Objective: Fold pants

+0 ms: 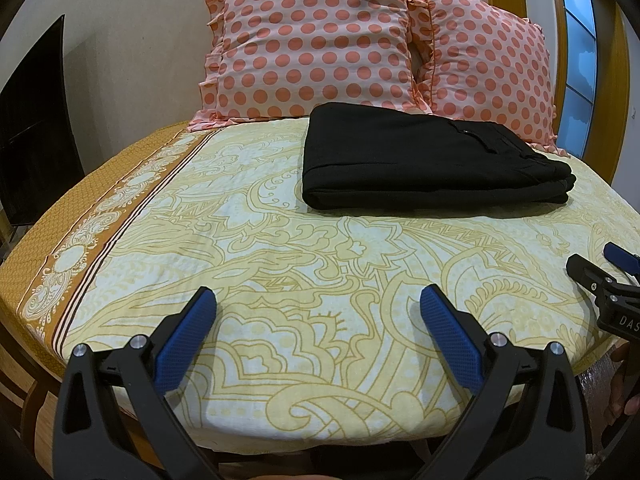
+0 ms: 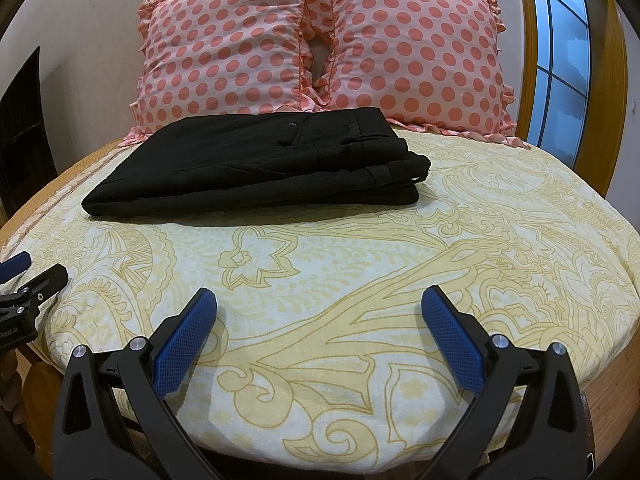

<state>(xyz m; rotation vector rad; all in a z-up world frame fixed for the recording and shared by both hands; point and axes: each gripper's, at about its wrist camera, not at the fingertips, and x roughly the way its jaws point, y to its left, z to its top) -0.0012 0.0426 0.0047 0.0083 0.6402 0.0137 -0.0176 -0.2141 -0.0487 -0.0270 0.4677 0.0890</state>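
Note:
Black pants [image 1: 424,160] lie folded in a flat stack on the bed, in front of the pillows; they also show in the right wrist view [image 2: 260,168]. My left gripper [image 1: 318,300] is open and empty, low over the near end of the bed, well short of the pants. My right gripper [image 2: 319,300] is open and empty, also near the bed's front edge. Each gripper shows at the other view's side: the right one at the right edge of the left wrist view [image 1: 600,264], the left one at the left edge of the right wrist view [image 2: 32,272].
The bed has a yellow patterned sheet [image 1: 280,248] with a brown border on the left [image 1: 92,240]. Two pink polka-dot pillows [image 2: 224,52] [image 2: 420,52] lean against the wall behind the pants. A dark panel [image 1: 36,132] stands left; a window [image 2: 560,60] is right.

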